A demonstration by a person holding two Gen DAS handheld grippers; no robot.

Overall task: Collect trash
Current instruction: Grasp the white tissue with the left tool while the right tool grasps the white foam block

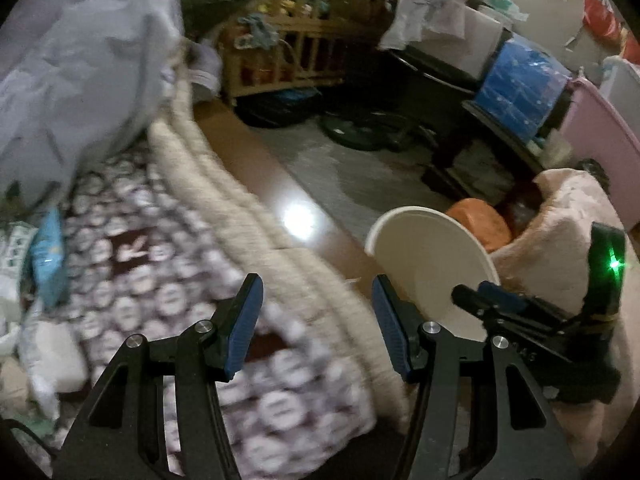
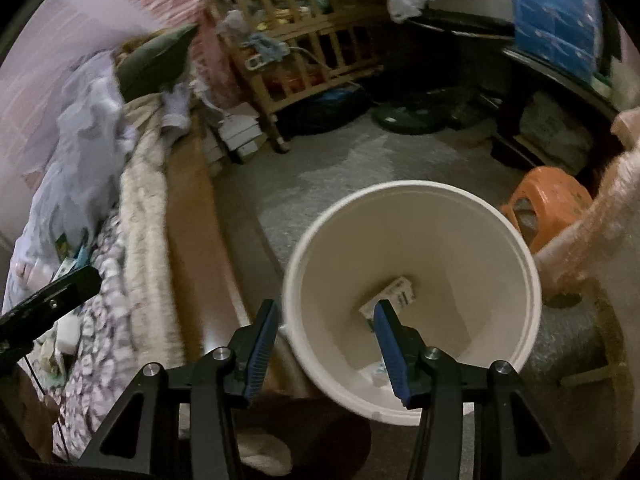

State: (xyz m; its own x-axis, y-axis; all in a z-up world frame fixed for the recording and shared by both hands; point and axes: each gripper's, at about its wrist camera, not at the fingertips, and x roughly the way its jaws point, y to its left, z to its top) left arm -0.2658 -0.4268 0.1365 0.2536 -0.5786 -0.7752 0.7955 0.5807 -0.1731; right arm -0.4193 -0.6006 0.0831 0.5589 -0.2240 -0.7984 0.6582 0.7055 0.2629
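Left gripper (image 1: pixel 318 322) low in the left wrist view, jaws parted about halfway with nothing between the blue pads, only the patterned blanket (image 1: pixel 168 300) and the cream bed edge behind them. White bucket (image 2: pixel 412 300) at lower centre of the right wrist view, mouth open toward the camera, a small white printed wrapper (image 2: pixel 394 296) lying on its bottom. Right gripper (image 2: pixel 326 346) at the bottom of that view, jaws narrowly apart and straddling the near rim of the bucket, one pad outside the wall, the other inside; pads not seen pressing on it. Same bucket at right of the left wrist view, just beside the left gripper's right finger. Orange stool (image 2: pixel 548 208) beyond the bucket at right. Blue packet (image 1: pixel 48 256) on the bed at far left.
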